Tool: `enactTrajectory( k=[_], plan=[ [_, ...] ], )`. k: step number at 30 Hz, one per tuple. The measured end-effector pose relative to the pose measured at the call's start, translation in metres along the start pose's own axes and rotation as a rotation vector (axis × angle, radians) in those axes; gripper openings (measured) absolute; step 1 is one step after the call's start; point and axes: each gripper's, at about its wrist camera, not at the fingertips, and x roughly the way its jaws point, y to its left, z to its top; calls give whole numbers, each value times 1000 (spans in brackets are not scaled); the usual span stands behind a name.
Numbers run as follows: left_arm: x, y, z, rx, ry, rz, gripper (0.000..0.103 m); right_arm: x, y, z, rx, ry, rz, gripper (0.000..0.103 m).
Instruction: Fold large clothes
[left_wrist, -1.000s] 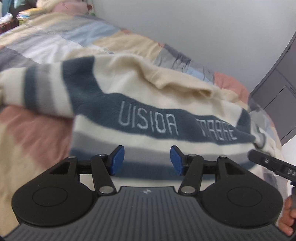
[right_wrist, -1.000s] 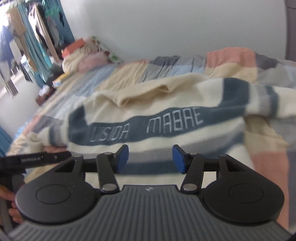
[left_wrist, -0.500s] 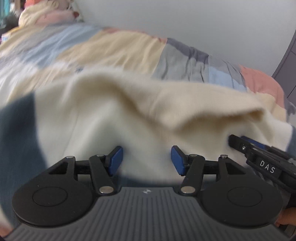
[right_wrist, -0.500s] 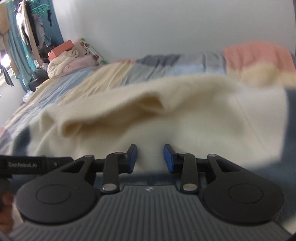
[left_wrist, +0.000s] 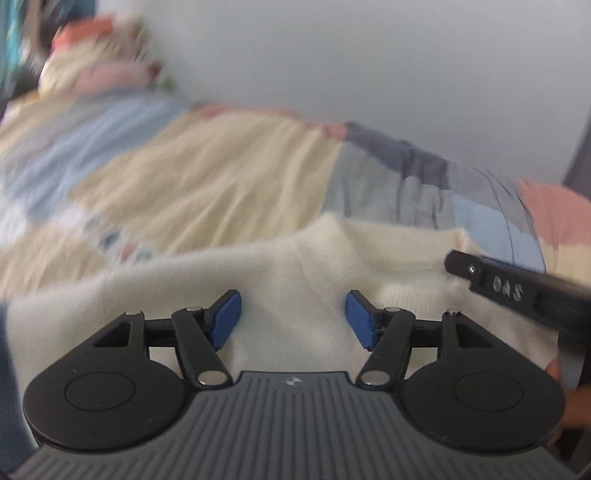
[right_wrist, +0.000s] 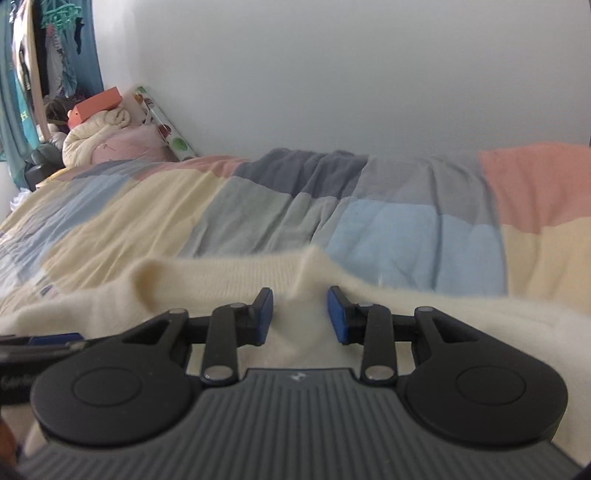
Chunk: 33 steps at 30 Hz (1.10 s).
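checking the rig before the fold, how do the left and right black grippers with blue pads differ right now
The left gripper stands with its jaws wide apart; the right gripper stands with them clearly narrower.

The left's jaws have just been opening further; the right's closed earlier in the last second and now hold.

A raised ridge of the cream knit sweater sits between the right's blue pads; flatter cloth lies between the left's.

Shared: both hover over the sweater on the patchwork quilt, neither pinching it.
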Motion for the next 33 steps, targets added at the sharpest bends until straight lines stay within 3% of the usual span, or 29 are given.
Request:
enactTrajectory(
  k=[7, 13, 16, 20, 27, 33],
  plan=[
    [-21, 17, -8, -115, 57, -46, 68, -26, 1, -7, 1, -4, 8, 36],
    [-75, 27, -37, -205, 153, -90, 68, -76, 6, -32, -21, 40, 1, 36],
    [-108, 25, -60, -204, 184, -86, 68, -108, 11, -51, -35, 80, 11, 36],
    [-154, 26, -101, -230, 230, -94, 68, -152, 9, -83, 37, 146, 27, 36],
    [-243, 30, -176, -224, 226, -97, 68, -236, 6, -132, 142, 203, 51, 36],
    [-296, 32, -225, -222, 227, -101, 68, -287, 5, -168, 152, 255, 34, 36]
  ],
)
